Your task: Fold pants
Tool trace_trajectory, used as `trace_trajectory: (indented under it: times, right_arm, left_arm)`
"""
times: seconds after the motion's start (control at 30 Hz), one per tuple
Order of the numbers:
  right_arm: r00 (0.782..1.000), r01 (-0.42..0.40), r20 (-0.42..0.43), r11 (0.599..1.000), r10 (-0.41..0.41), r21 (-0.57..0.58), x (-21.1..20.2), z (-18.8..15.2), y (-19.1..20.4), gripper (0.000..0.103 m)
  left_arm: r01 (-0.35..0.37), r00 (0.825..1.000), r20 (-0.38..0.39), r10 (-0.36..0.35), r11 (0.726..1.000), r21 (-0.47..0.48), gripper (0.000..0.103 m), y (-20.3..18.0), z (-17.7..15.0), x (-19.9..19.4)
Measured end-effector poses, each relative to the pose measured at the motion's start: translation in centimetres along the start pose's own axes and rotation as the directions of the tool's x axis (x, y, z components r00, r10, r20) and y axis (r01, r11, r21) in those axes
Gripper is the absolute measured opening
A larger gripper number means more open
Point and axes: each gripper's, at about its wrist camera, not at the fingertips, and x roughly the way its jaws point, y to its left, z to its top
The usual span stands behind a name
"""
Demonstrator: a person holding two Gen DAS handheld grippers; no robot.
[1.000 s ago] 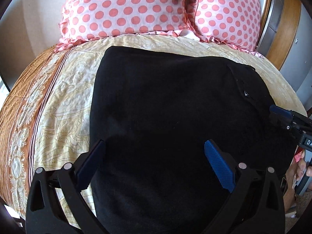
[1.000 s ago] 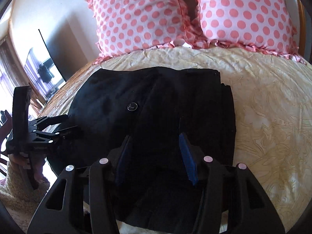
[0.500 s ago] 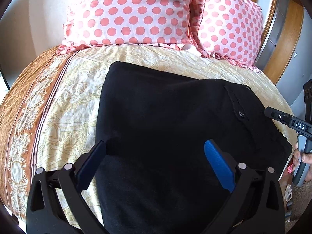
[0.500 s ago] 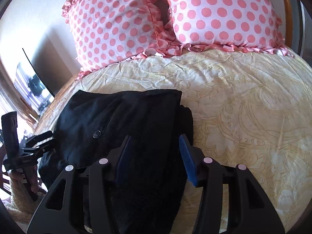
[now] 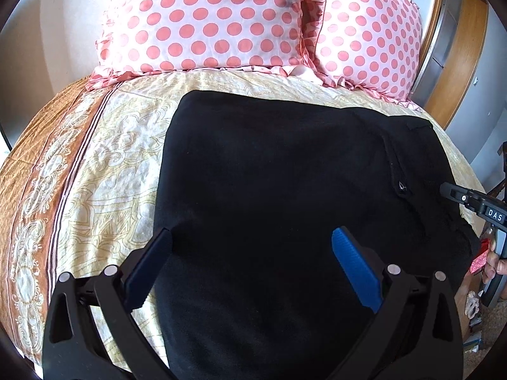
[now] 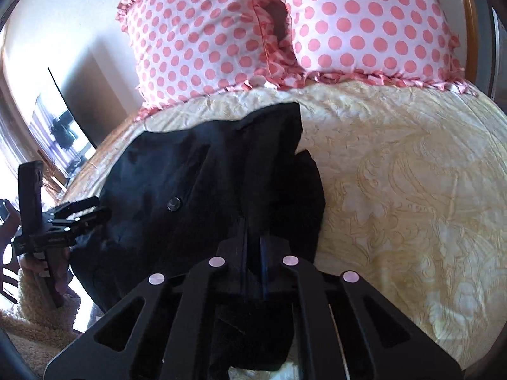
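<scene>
left wrist: left tongs (image 5: 250,253) spread wide, empty, over black pants (image 5: 285,190) lying across the bed (image 5: 104,164), long axis left-right, bare cover to the left | right wrist: right tongs (image 6: 253,247) pinched shut on pants (image 6: 221,174) edge, bare bed (image 6: 396,190) rightward for folding over.

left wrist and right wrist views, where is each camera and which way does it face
Left wrist: on the left tool, jaws open, facing the pillows over the black pants; the right tool shows at the right edge.
Right wrist: on the right tool, shut on the pants, facing the pillows; the left tool and hand show at left.
Shared: pants, pillows, bedspread.
</scene>
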Motion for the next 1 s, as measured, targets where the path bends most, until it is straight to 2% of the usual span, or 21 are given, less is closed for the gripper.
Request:
trace_trajectory:
  times: [0.1, 0.2, 0.27, 0.37, 0.43, 0.47, 0.57, 0.63, 0.77, 0.87, 1.0]
  right_arm:
    - [0.999, 0.032, -0.014, 0.999, -0.032, 0.002, 0.7, -0.3, -0.1, 0.010]
    - [0.996, 0.090, 0.025, 0.996, -0.089, -0.028, -0.6, 0.5, 0.6, 0.033]
    - [0.994, 0.092, 0.064, 0.993, -0.087, -0.071, -1.2, 1.0, 1.6, 0.052]
    - [0.997, 0.029, 0.072, 0.990, -0.019, -0.138, -1.0, 1.2, 3.6, 0.052]
    - [0.999, 0.028, 0.020, 0.984, -0.025, -0.177, 0.4, 0.7, 4.3, 0.052]
    - [0.998, 0.037, -0.044, 0.982, -0.046, -0.185, 1.8, 0.2, 4.2, 0.052]
    - [0.999, -0.037, -0.036, 0.996, 0.034, -0.086, 1.4, 0.3, 2.5, 0.052]
    - [0.996, -0.083, 0.027, 0.996, 0.082, 0.023, -0.1, 1.3, 0.5, 0.052]
    - [1.000, -0.030, 0.008, 0.995, 0.029, 0.099, 0.3, 2.2, -2.6, 0.052]
    - [0.997, -0.055, -0.044, 0.986, 0.063, 0.154, 1.9, 2.0, -4.1, 0.052]
    - [0.995, -0.071, -0.065, 0.987, 0.081, 0.147, 2.9, 1.7, -4.4, 0.053]
  left_arm:
    - [-0.024, 0.999, -0.022, 0.024, 1.000, 0.021, 0.101, -0.3, 0.0, 0.6]
    - [-0.004, 1.000, 0.003, 0.004, 1.000, 0.020, 0.101, -0.2, 0.5, -0.2]
    - [0.022, 1.000, 0.016, -0.021, 1.000, -0.003, 0.101, 0.1, 1.2, -0.4]
    - [0.064, 0.998, 0.003, -0.064, 0.997, -0.036, 0.101, 0.1, 2.1, 0.3]
    - [0.039, 0.997, -0.062, -0.041, 0.999, -0.034, 0.101, -0.2, 2.0, 1.8]
    - [0.019, 0.996, -0.089, -0.021, 1.000, -0.015, 0.101, -0.5, 1.8, 2.6]
    - [-0.031, 0.996, -0.080, 0.036, 0.997, 0.064, 0.101, -1.6, 1.3, 2.5]
    - [-0.012, 0.997, -0.072, 0.015, 0.999, 0.044, 0.101, -1.1, 1.2, 2.2]
    - [0.039, 0.998, -0.051, -0.040, 0.999, -0.016, 0.101, 0.0, 1.2, 1.4]
    - [0.045, 0.998, -0.048, -0.046, 0.999, -0.028, 0.101, 0.3, 1.1, 1.1]
    - [0.032, 0.998, -0.050, -0.033, 0.999, -0.009, 0.101, 0.1, 0.7, 1.1]
